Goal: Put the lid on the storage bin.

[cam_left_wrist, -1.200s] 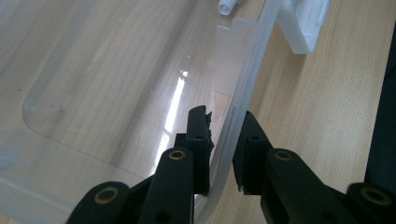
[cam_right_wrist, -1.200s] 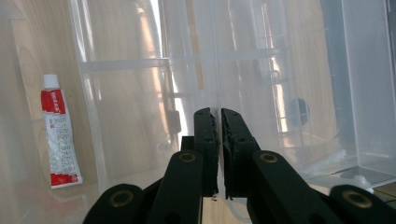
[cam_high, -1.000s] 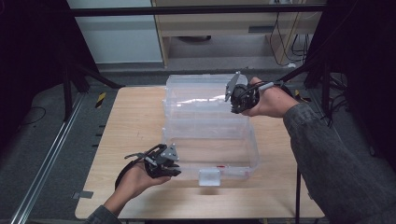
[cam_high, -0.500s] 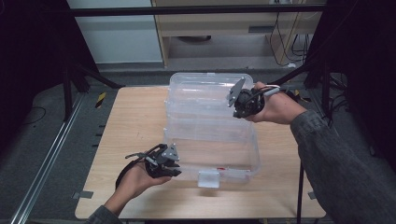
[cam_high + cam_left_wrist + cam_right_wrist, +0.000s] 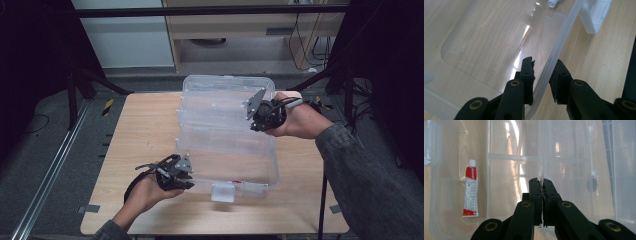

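**Lid coming down on the clear box, both grippers on it**

Right gripper (image 5: 261,119) first: in the right gripper view its fingers (image 5: 535,195) are pressed together on the thin edge of the clear lid (image 5: 220,102), basically no gap, just the sheet of plastic pinched between the pads. The high view puts that hand at the far right side of the box, with the lid held up at a slant.

Left gripper (image 5: 186,181): fingers (image 5: 527,75) are part-way spread and straddle the near wall of the clear plastic box (image 5: 260,172), one finger inside, one outside. There's a visible gap on the outer side, so it looks like a loose straddle, not a firm clamp. They've just been easing open a touch, with the wall between them.

The box sits in the middle of the wooden bench (image 5: 140,130), white latch (image 5: 222,192) on the front edge facing the person. A red and white tube (image 5: 470,192) lies flat on the box floor, off to the left in the right gripper view.

Compared with a second ago: the right hand has drifted toward the person and the lid has tipped lower over the box. Left hand hasn't budged, same spot on the front left corner.
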Motion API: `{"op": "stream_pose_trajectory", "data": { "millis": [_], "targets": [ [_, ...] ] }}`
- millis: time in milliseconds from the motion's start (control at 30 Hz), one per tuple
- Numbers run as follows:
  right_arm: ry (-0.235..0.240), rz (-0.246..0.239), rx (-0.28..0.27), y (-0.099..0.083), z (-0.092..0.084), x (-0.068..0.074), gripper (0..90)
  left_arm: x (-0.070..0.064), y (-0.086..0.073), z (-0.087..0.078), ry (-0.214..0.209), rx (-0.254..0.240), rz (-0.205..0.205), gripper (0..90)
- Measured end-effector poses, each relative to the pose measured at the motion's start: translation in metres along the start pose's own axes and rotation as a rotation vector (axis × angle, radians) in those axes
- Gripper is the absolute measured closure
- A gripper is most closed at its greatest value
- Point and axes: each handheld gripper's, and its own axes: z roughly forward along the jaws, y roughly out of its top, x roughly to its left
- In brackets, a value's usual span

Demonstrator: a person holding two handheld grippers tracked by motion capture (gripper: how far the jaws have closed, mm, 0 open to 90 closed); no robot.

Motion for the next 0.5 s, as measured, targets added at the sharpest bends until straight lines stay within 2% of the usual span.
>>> {"op": "stream_pose_trajectory", "data": {
  "millis": [400, 467, 500],
  "targets": [
    [-0.005, -0.018, -0.022, -0.002, -0.005, 0.016, 87.6, 0.0, 0.001, 0.0, 0.007, 0.007, 0.007, 73.3],
    [-0.005, -0.021, -0.026, -0.003, -0.005, 0.019, 87.7, -0.004, 0.0, 0.001, 0.008, 0.007, -0.038, 73.2],
    [-0.006, -0.02, -0.026, -0.003, -0.006, 0.021, 87.7, -0.003, 0.0, 0.0, 0.008, 0.007, -0.03, 73.2]
  ]
}}
